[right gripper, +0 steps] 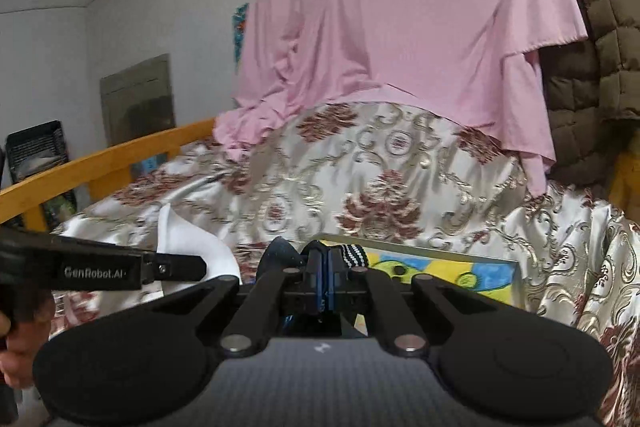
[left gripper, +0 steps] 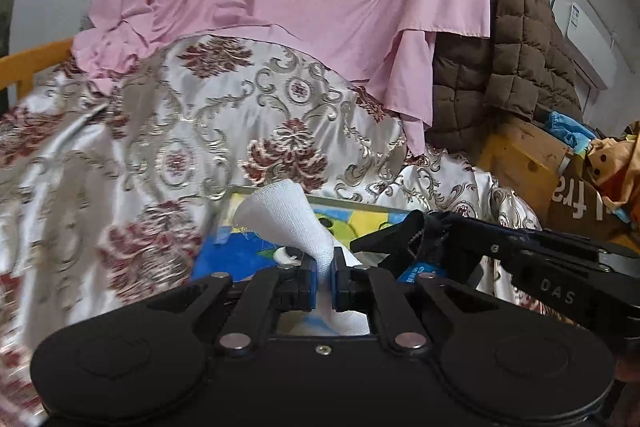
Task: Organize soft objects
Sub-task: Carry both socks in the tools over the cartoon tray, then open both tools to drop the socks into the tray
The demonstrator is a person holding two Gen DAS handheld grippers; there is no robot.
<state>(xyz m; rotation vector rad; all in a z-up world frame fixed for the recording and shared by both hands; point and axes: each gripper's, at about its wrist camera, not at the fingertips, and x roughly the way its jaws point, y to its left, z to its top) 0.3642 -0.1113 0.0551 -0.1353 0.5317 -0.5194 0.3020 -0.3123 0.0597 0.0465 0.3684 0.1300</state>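
- Two soft items are held above the patterned satin bedspread [left gripper: 168, 131]: a white gauze cloth [left gripper: 288, 219] is pinched by the left hand-held gripper [left gripper: 324, 279]; a dark garment with a black-and-white striped cuff [right gripper: 354, 255] is clamped in the right hand-held gripper [right gripper: 323, 279], its fingers pressed together.
- Both are seen over a colourful framed picture [right gripper: 440, 267].
- The pinches should be kept firm and each item lowered separately, so that snagging between them is avoided.
- Destination: cannot be told.

Prob. a home bedroom: brocade bedspread [left gripper: 208, 131], wood bedrail [right gripper: 100, 163] (cluttered).
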